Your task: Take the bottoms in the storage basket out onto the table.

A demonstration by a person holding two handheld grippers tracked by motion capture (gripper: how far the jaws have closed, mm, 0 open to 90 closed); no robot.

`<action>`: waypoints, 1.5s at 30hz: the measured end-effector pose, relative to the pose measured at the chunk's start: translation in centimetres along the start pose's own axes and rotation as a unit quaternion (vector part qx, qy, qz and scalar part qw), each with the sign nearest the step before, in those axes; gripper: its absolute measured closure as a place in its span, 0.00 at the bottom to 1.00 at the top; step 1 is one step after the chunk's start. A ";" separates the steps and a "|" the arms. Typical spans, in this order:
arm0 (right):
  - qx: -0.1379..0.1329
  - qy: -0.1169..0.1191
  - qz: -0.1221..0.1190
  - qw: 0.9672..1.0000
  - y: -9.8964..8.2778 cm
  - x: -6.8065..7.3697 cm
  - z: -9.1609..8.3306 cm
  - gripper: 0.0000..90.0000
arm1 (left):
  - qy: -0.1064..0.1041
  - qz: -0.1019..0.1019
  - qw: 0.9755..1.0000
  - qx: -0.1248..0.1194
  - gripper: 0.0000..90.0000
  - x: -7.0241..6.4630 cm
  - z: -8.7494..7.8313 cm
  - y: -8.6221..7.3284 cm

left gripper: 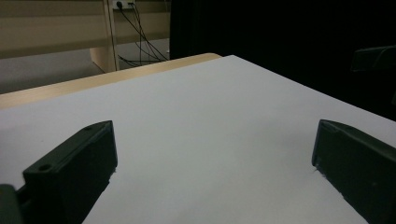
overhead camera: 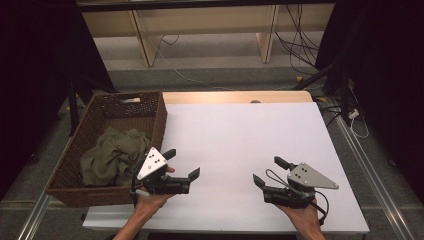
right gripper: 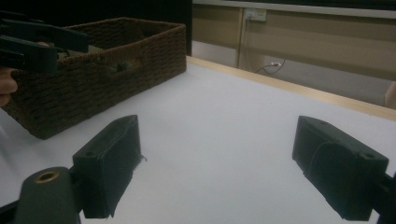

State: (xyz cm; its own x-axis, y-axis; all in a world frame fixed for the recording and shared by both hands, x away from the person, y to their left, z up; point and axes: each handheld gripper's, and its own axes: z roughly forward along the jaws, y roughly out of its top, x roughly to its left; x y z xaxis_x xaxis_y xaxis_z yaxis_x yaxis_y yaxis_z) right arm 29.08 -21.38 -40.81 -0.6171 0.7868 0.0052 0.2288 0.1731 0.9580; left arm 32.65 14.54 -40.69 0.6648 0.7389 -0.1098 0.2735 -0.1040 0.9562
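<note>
A brown woven basket (overhead camera: pixel 156 118) stands at the table's left edge with an olive-green cloth (overhead camera: pixel 112 152) crumpled inside it. My left gripper (overhead camera: pixel 182 164) hovers just right of the basket's near corner, jaws wide apart and nothing between them; in its own view the left gripper (left gripper: pixel 212 156) frames bare white tabletop. My right gripper (overhead camera: pixel 269 171) is near the front right of the table, open and empty, pointing toward the basket (right gripper: pixel 100 77). In its own view the right gripper (right gripper: pixel 215 158) spans bare tabletop, and the left gripper (right gripper: pixel 42 42) appears at the upper left.
A white sheet (overhead camera: pixel 240 145) covers the table, with a wooden strip (overhead camera: pixel 235 97) along its far edge. Beyond it are wooden shelf legs and loose cables (overhead camera: pixel 295 45) on the floor. Metal rails (overhead camera: pixel 370 175) run along both sides of the table.
</note>
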 end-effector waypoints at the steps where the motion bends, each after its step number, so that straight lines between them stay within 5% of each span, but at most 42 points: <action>1: 0.000 0.000 0.001 1.000 0.0 0.0 0.0 0.18 | -0.002 0.003 1.000 0.005 0.00 0.1 0.0 0.3; 11: 0.000 0.002 0.001 1.000 -0.1 0.0 0.1 0.18 | 0.016 0.008 1.000 0.013 0.01 0.7 -0.5 2.1; 22: 0.003 0.005 0.001 1.000 -0.1 0.0 0.3 0.18 | 0.031 -0.020 0.999 0.035 0.01 3.1 -1.2 3.4; 36: 0.008 0.007 0.000 1.000 -0.2 0.0 0.5 0.18 | 0.037 -0.018 0.998 0.057 0.02 5.2 -1.6 4.7; 45: 0.010 0.009 -0.001 1.000 -0.2 0.0 0.6 0.18 | 0.059 -0.038 0.994 0.089 0.03 7.6 -1.6 5.9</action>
State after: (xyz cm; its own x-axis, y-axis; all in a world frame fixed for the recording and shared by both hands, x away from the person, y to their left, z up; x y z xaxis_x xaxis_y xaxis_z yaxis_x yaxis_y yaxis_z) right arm 29.51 -21.09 -41.15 -0.6303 0.7763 0.0093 0.2428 0.1857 0.9521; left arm 38.20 20.59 -35.47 0.5549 0.8206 -0.1371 0.4453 -0.1537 0.8821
